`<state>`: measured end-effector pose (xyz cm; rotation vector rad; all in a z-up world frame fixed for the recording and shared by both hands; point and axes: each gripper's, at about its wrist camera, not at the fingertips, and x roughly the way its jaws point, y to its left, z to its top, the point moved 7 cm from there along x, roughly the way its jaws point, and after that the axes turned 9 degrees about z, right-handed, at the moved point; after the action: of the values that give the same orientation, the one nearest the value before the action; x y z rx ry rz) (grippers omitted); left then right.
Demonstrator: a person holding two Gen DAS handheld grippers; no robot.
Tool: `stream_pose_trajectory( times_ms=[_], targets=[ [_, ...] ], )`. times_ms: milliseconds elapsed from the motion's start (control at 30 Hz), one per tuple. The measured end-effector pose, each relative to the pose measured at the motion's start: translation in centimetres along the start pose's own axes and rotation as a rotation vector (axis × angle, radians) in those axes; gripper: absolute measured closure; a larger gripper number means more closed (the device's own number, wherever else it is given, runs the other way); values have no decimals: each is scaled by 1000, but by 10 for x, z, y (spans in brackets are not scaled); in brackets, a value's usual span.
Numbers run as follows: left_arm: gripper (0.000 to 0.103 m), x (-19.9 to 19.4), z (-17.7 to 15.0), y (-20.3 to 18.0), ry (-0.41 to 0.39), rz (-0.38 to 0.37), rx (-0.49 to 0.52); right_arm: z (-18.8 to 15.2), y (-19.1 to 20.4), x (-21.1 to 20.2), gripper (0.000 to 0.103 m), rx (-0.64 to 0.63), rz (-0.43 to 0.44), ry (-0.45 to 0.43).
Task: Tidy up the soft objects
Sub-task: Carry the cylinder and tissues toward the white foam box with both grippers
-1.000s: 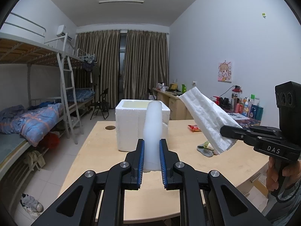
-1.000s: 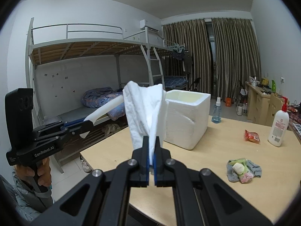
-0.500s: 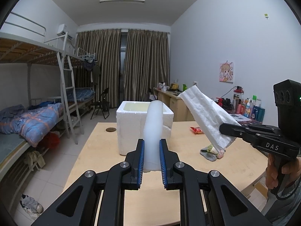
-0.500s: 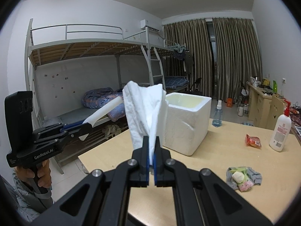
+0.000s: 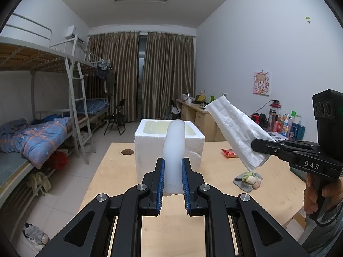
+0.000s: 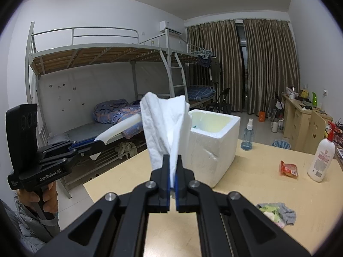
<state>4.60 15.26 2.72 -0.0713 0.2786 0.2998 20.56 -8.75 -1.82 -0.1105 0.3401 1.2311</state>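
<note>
My left gripper (image 5: 173,177) is shut on a white foam strip (image 5: 174,150) that stands upright between its blue pads; it also shows in the right wrist view (image 6: 120,129). My right gripper (image 6: 172,178) is shut on a white folded towel (image 6: 166,128), also seen in the left wrist view (image 5: 235,131). Both are held above the near part of the wooden table (image 5: 120,171). An open white styrofoam box (image 5: 169,141) stands on the table beyond both grippers. A small heap of grey and green cloths (image 5: 247,178) lies on the table to the right.
A red snack packet (image 6: 288,169), a white pump bottle (image 6: 321,160) and a blue spray bottle (image 6: 247,136) stand on the table's far side. Bunk beds (image 5: 42,115) line the left wall. A desk with clutter (image 5: 197,109) runs along the right wall.
Both grippers have pulled back and risen slightly, so the box and the cloth heap look farther off. Both grips are unchanged.
</note>
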Motion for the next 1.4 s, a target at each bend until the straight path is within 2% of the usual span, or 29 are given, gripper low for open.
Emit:
stream_pose_trajectory(
  times_ms=[900, 1400],
  targets=[
    [86, 61, 47, 14, -9, 1, 10, 51, -22, 39, 98, -11, 22, -1],
    [86, 120, 74, 11, 12, -15, 9, 68, -63, 75, 98, 39, 3, 47]
  ],
)
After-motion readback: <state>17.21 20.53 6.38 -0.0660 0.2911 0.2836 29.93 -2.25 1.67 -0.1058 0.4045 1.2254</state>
